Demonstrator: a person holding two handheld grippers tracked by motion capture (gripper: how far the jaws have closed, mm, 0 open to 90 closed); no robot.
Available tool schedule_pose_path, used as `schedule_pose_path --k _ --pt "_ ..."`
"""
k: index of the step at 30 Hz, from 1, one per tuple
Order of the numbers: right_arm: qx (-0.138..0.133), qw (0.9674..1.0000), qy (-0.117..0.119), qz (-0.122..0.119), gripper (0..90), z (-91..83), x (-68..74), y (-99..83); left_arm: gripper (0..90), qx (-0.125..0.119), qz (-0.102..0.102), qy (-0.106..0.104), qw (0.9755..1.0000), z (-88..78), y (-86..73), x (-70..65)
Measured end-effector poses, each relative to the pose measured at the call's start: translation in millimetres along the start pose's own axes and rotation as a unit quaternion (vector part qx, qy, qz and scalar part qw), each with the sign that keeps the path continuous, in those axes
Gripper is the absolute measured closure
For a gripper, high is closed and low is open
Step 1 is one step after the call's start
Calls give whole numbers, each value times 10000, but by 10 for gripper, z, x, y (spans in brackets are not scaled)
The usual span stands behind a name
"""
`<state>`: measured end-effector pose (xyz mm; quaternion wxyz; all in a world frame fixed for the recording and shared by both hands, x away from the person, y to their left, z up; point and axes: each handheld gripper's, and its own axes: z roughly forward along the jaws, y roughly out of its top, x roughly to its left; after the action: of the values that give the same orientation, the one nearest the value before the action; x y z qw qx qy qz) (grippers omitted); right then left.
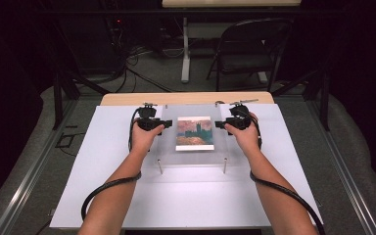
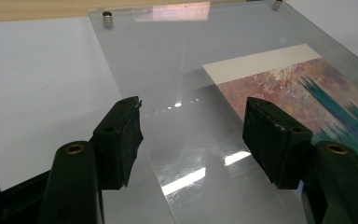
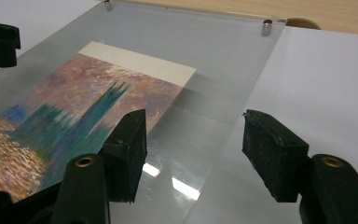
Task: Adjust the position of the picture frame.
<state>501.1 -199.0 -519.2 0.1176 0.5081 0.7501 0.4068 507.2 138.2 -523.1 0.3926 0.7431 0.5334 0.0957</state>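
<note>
Acrylic sheet (image 1: 192, 166), clear, sits raised on four short metal standoff posts over the white board (image 1: 103, 186) on my desk (image 1: 127, 99), middle of the work area. Raised like that so a print can lie flat under or on it and stay readable; can't tell which side of the plastic the print is on. I have a hand at each short edge, likely to lift or steady the sheet evenly from both sides.

Left hand-held gripper (image 2: 193, 135) jaws spread, hovering over the sheet's left part, nothing pinched between the pads. Right hand-held gripper (image 3: 193, 154) also spread, straddling the sheet's right edge, one jaw over plastic, one over the white board, not pressing on it.

Painted print (image 1: 194, 133), pink sky, teal towers, cream strip at the far end, centred between the two grippers, well clear of the jaws.

Standoff posts (image 1: 225, 165) at the corners: small, near the edges I'd grip, could snag a jaw. Cables (image 1: 98, 193) trail back from both grippers along my forearms. Folding chair (image 1: 247, 49) beyond the desk, out of the way.
</note>
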Motion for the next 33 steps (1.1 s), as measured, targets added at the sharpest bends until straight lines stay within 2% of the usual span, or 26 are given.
schedule_pose_path --k 8,11,20,33 --pt "64 9999 77 137 376 72 6 4 341 31 -83 -76 9999 47 -6 -3" --pt "96 9998 86 151 376 103 5 9 336 56 -39 -28 10000 49 0 3" --pt "185 9994 145 239 363 161 0 17 331 117 -140 53 9998 69 -8 77" --pt "185 9984 234 482 361 218 -71 19 326 161 -268 -91 9995 161 -14 102"
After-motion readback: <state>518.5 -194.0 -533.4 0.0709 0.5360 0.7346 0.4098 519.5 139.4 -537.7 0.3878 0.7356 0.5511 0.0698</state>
